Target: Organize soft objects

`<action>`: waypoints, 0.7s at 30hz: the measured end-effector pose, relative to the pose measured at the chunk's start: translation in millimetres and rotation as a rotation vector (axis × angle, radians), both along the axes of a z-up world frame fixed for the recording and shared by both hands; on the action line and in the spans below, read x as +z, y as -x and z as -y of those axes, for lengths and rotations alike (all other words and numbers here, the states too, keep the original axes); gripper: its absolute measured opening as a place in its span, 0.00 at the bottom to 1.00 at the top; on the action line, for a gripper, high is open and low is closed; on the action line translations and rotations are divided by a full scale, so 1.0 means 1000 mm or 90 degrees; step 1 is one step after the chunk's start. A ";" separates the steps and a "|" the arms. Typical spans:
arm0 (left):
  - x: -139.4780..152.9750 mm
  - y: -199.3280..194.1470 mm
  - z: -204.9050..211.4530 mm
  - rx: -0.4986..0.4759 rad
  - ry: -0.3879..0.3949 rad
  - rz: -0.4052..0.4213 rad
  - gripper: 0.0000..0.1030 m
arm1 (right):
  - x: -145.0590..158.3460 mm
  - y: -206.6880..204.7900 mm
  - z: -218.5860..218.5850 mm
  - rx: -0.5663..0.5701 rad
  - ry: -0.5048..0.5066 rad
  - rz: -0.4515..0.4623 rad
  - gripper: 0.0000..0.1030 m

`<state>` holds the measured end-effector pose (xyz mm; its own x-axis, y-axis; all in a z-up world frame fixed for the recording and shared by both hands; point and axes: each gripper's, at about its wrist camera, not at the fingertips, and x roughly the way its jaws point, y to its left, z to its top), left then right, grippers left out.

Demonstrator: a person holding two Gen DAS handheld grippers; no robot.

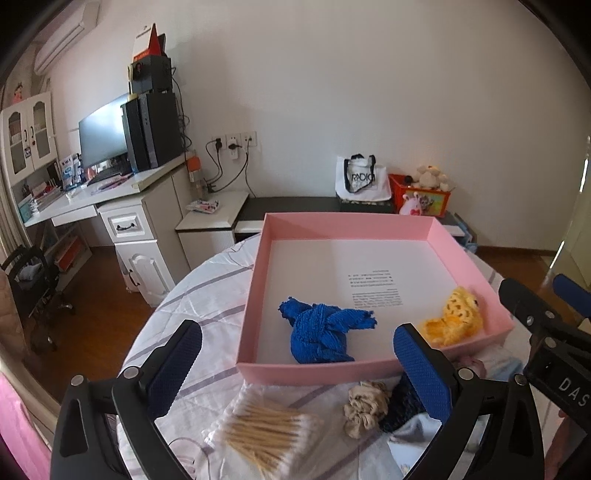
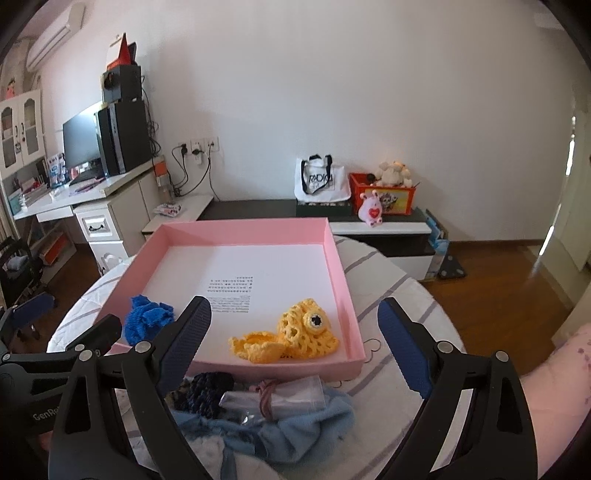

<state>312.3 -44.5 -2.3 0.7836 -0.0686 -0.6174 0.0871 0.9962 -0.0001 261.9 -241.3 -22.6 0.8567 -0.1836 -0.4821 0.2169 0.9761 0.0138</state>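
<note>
Pink tray [image 2: 343,280] already holds my blue cloth [image 1: 321,332] and yellow crochet [image 2: 295,332]; both grippers, left gripper [image 1: 299,365] and right gripper [image 2: 295,343], hover wide-open and empty above the near pile, choosing.

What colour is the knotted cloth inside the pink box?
Bright blue. The knotted cloth shows best in the left wrist view.

Both wrist views look down, near, sharing the pink tray [image 1: 255,291].

A home, probably a bedroom-study: computer desk with monitor [image 1: 101,129], wall air conditioner [image 1: 66,35], plush toys [image 2: 393,173] in a red bin.
</note>
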 end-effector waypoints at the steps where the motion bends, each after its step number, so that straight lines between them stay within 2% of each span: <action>1: 0.001 0.005 0.000 0.001 -0.001 0.004 1.00 | 0.003 0.007 -0.001 0.002 0.000 0.006 0.88; 21: 0.043 0.139 -0.003 0.013 -0.001 0.099 1.00 | 0.046 0.116 -0.022 0.014 0.032 0.100 0.95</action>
